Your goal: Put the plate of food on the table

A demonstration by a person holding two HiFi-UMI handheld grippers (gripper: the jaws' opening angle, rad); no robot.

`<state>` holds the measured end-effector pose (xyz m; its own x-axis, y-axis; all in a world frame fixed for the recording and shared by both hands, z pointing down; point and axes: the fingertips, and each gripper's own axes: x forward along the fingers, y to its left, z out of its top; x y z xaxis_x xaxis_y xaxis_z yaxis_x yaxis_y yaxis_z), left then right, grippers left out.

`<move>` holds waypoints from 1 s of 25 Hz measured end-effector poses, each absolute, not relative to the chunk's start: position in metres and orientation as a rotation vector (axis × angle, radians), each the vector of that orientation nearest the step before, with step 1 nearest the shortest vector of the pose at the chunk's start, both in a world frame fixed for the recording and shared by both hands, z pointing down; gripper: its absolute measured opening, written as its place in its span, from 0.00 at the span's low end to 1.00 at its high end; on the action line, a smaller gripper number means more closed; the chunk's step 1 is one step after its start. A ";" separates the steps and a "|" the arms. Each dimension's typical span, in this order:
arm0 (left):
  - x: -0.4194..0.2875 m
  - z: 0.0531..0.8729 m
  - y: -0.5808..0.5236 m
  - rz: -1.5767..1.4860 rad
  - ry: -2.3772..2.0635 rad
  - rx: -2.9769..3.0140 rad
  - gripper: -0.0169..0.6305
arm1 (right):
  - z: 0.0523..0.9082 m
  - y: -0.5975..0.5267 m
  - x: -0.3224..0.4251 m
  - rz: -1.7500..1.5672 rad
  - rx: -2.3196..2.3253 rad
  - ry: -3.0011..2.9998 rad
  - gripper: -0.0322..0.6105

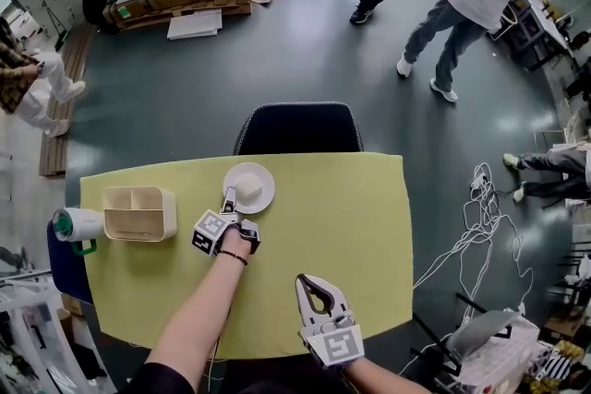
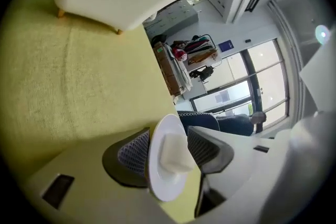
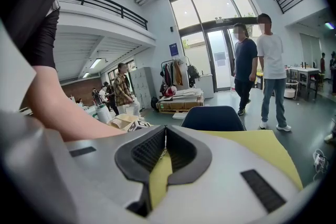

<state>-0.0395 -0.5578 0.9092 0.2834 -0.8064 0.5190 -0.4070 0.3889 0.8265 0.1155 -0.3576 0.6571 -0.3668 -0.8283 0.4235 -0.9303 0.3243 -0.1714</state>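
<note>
Head view: nearest, the right gripper (image 1: 307, 283) was at the near edge of the yellow surface (image 1: 351, 226). Farther in, the left gripper (image 1: 228, 197) met the white plate (image 1: 263, 173), which lay on the surface with a pale food block (image 1: 247, 189) on it. Left gripper view: its fingers (image 2: 134, 152) stood spread either side of the plate's rim. Right gripper view: fingers (image 3: 149, 149) pressed together, nothing between.
</note>
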 end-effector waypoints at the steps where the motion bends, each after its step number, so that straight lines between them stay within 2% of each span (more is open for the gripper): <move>1: -0.039 0.907 -0.559 -0.354 -1.348 1.257 0.35 | 0.656 -0.356 0.114 0.566 1.583 -2.355 0.07; 10: -0.044 0.903 -0.557 -0.088 -1.470 1.471 0.38 | 0.661 -0.348 0.136 0.568 1.664 -2.260 0.07; 19: -0.058 0.863 -0.530 -0.057 -1.426 1.679 0.37 | 0.653 -0.343 0.145 0.548 1.721 -2.279 0.07; 21: -0.058 0.843 -0.518 -0.068 -1.392 1.752 0.34 | 0.652 -0.338 0.143 0.544 1.722 -2.299 0.07; 25: -0.062 0.800 -0.486 -0.097 -1.337 1.860 0.17 | 0.646 -0.331 0.136 0.580 1.727 -2.315 0.07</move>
